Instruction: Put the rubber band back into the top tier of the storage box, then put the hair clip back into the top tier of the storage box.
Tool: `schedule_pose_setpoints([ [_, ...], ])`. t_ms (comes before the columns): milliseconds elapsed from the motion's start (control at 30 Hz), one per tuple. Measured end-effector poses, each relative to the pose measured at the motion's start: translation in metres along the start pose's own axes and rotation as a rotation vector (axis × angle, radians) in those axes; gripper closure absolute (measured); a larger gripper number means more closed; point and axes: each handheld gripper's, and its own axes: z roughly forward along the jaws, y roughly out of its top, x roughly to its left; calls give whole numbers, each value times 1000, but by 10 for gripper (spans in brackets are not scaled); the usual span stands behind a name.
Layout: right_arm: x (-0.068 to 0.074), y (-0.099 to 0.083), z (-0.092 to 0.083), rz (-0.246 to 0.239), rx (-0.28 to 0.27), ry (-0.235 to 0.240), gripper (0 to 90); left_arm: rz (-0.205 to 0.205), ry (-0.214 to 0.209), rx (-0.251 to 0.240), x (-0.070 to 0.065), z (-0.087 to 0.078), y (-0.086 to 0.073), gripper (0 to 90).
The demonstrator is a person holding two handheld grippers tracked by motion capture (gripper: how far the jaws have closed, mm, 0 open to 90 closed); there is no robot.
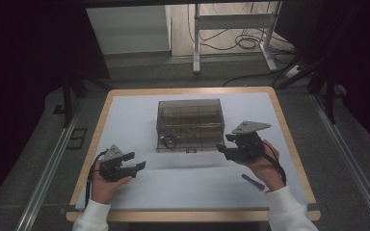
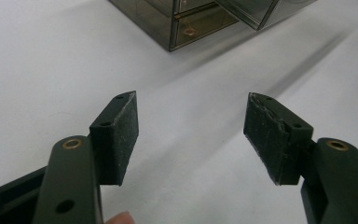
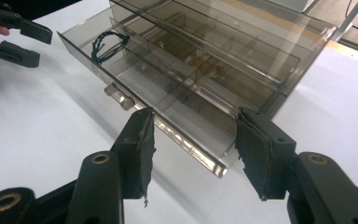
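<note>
Now | white table [image 1: 192, 183] | grey floor [image 1: 33, 144] | left fingers [image 2: 121, 135] open, empty | right fingers [image 3: 140, 154] open, empty, astride drawer [image 3: 158, 116] corner

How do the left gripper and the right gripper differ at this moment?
The left gripper hovers over bare white table, away from the smoky drawer box; the right gripper sits at the pulled-out bottom drawer, its corner between the jaws. The left is nearer the person; the right farther. Both stand open.
</note>
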Motion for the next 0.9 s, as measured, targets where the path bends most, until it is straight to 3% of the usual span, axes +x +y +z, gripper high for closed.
schedule_pose_setpoints([
  [600, -4, -28, -7, 13, 31, -21, 441, 3, 0, 5, 1, 0, -1, 355],
  [900, -12, -41, -9, 45, 52, -37, 435, 3, 1, 2, 1, 0, 0, 354],
])
